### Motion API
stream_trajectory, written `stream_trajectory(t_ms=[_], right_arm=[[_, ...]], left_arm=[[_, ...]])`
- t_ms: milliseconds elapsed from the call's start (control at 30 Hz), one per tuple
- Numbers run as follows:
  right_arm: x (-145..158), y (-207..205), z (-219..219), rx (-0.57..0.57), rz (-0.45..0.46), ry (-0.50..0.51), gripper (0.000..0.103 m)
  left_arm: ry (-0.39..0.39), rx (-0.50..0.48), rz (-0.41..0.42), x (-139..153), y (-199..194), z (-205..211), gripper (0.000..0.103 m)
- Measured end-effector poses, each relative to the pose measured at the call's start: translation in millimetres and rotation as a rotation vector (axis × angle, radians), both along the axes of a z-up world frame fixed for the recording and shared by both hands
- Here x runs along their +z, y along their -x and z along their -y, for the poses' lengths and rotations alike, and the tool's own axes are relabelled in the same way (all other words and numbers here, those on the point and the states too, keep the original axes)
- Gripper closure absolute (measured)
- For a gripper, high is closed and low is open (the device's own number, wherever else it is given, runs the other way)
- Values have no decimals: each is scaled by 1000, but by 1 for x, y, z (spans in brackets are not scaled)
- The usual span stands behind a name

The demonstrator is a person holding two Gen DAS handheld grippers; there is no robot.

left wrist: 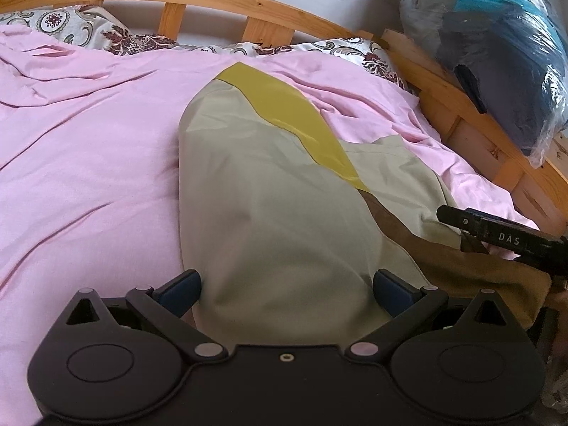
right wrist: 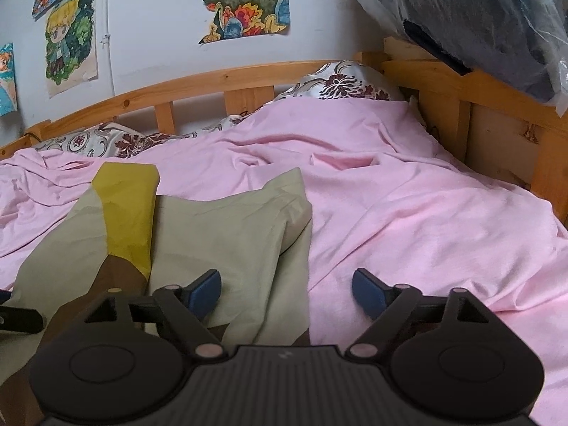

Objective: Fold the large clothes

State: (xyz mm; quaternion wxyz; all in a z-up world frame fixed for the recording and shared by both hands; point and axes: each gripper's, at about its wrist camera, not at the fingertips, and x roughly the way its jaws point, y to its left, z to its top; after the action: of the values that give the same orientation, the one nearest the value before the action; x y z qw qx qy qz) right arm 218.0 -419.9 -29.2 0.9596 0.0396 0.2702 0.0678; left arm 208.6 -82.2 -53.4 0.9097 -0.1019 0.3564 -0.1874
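A large garment (left wrist: 262,191) in pale green with a mustard band and a brown panel lies lengthwise on the pink bedsheet (left wrist: 88,163). My left gripper (left wrist: 287,289) is open, its jaws wide on either side of the garment's near end. The right gripper shows in the left wrist view at the right edge (left wrist: 504,236), beside the brown panel. In the right wrist view the garment (right wrist: 213,227) lies at the left, and my right gripper (right wrist: 287,289) is open over its right edge and the sheet (right wrist: 408,206).
A wooden bed rail (left wrist: 248,3) runs along the far side and the right side (right wrist: 461,85). Patterned pillows (left wrist: 71,25) lie under the sheet's far edge. A plastic-wrapped bundle of dark bedding (left wrist: 497,46) rests on the right rail. Drawings (right wrist: 245,0) hang on the wall.
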Motion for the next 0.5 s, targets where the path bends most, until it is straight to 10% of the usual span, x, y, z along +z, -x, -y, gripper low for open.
stream_trajectory(t_ms=[300, 500], right_arm=[[-1, 1, -1, 10, -7, -1, 8], [0, 0, 14, 19, -27, -159, 2]], left_arm=[[47, 1, 172, 21, 25, -17, 1], [126, 18, -20, 6, -1, -36, 1]])
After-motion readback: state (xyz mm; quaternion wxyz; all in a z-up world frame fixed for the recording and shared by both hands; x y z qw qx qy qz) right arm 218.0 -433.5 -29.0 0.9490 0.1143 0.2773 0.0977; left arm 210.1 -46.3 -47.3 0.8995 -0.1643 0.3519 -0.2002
